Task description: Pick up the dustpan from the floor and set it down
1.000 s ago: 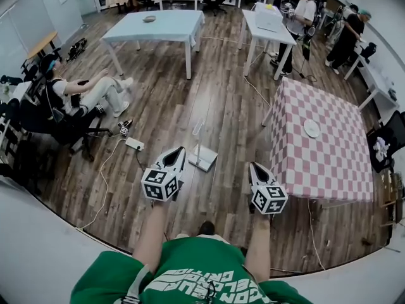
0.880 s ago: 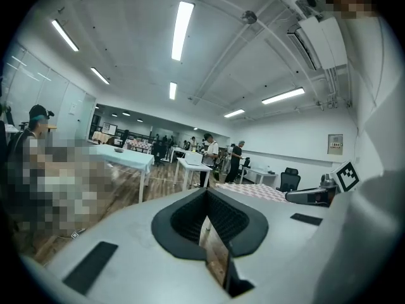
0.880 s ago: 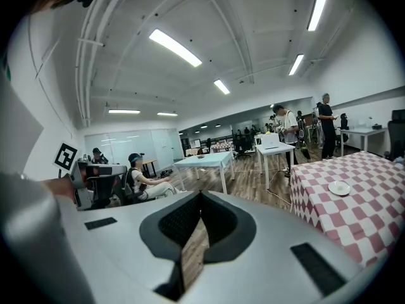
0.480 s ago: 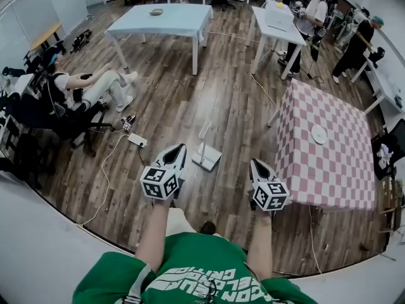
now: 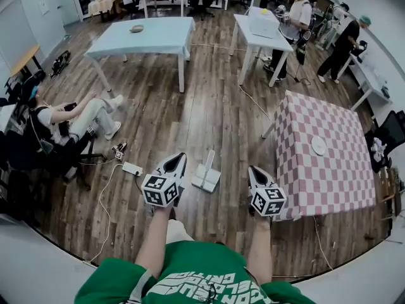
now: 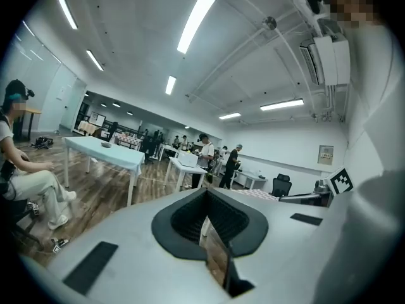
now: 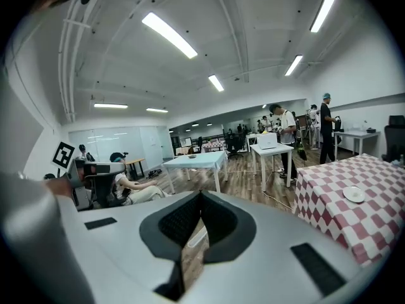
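Dustpan [image 5: 205, 178] sits on the wood floor [image 5: 190, 106], handle raised, off the checkered table's [image 5: 316, 163] near-left corner. The left gripper [image 5: 178, 158] and right gripper [image 5: 254, 169] flank it, the 2 clenched on nothing.

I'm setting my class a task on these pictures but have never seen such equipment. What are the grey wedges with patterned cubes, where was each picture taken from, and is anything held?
No robot here: a person in a green top holds a two-jaw tool in each hand, each with a marker cube. The head view looks down from the person's head: the left hand-held gripper shows left, the right hand-held gripper right. The other two pictures come from cameras riding on each tool, looking along its jaws. Both pairs of jaws are shut and hold nothing. Ahead of them, on the floor, sits a white dustpan with a long handle, untouched. At the right stands a table under a pink checked cloth.
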A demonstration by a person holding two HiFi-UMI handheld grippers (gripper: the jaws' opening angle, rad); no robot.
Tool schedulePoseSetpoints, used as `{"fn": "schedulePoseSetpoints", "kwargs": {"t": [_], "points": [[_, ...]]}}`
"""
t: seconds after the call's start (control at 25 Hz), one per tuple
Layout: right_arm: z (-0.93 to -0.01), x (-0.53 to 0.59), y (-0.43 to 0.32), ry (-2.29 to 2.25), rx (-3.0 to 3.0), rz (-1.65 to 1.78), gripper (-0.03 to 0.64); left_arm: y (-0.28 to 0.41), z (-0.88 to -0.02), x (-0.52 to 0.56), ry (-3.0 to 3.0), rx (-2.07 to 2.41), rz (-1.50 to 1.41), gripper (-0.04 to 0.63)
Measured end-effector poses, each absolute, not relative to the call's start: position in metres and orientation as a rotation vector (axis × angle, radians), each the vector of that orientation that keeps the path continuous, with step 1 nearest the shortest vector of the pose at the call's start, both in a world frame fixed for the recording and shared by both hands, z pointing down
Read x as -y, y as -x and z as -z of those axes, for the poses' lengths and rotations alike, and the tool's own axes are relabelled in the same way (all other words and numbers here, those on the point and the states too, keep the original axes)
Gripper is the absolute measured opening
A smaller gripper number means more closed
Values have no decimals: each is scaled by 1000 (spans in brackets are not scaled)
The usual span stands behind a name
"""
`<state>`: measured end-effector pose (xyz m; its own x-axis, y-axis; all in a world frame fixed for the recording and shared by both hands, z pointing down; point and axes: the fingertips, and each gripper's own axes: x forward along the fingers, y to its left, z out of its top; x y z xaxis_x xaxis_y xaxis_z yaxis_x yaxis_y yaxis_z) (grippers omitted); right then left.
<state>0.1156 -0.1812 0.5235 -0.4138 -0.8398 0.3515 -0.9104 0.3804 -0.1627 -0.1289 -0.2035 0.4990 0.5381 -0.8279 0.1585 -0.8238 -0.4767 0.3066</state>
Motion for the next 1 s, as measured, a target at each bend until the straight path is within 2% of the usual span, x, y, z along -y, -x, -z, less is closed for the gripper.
{"fn": "schedulePoseSetpoints", "kwargs": {"t": [0.56, 1.0], "points": [[-519, 295, 36, -1656, 2366, -539, 8, 268, -497, 327, -2520, 1180, 6, 5], [-525, 314, 51, -1751, 2261, -540, 8, 288, -513, 367, -2548, 1072, -12, 5]]}}
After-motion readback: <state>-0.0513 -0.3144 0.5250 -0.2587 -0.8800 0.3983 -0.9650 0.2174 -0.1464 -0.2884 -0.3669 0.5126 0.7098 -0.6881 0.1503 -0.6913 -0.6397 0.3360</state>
